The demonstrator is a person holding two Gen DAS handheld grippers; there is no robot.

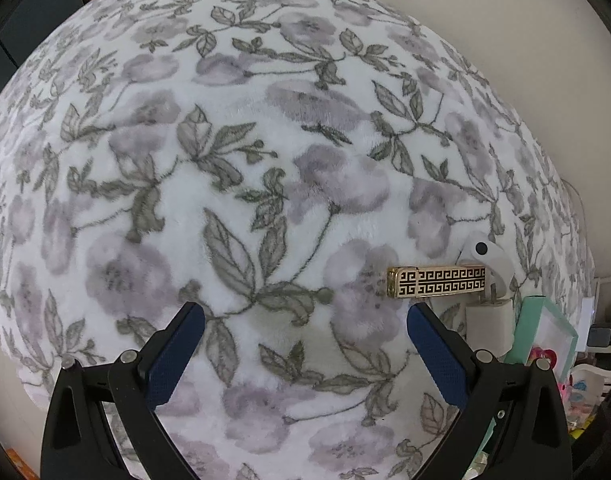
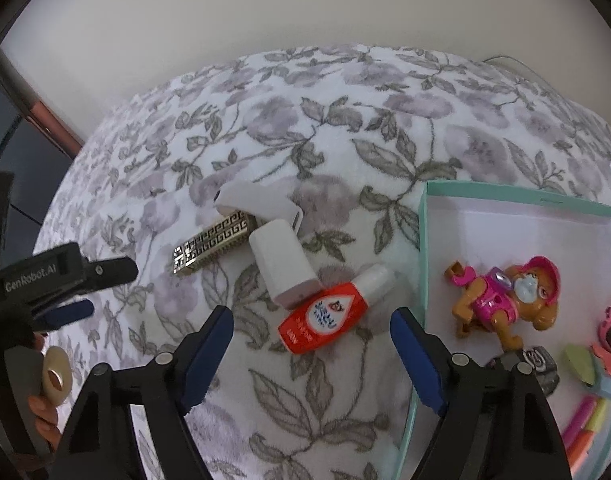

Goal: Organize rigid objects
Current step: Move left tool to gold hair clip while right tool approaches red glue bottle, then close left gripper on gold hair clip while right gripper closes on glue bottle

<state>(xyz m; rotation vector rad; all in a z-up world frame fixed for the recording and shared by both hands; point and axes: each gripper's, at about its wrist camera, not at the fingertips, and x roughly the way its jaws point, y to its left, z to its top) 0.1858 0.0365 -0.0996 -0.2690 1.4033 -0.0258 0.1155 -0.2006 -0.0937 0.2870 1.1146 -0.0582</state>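
- Right gripper point(image 2: 311, 338) hangs with jaws apart, empty, above the orange plastic glue bottle point(image 2: 332, 313).
- Centre both jaws across its flat body before squeezing.
- Left gripper point(image 1: 305, 326): jaws apart, empty.

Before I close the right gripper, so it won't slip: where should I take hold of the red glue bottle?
Grip the red glue bottle across its flat red body, from above. It lies flat on the blanket, white cap toward the teal box; the right gripper is open.

Home bedroom, floral fleece blanket point(image 1: 265, 140) over a bed, toy-filled box point(image 2: 521, 196), plain wall point(image 2: 265, 12)
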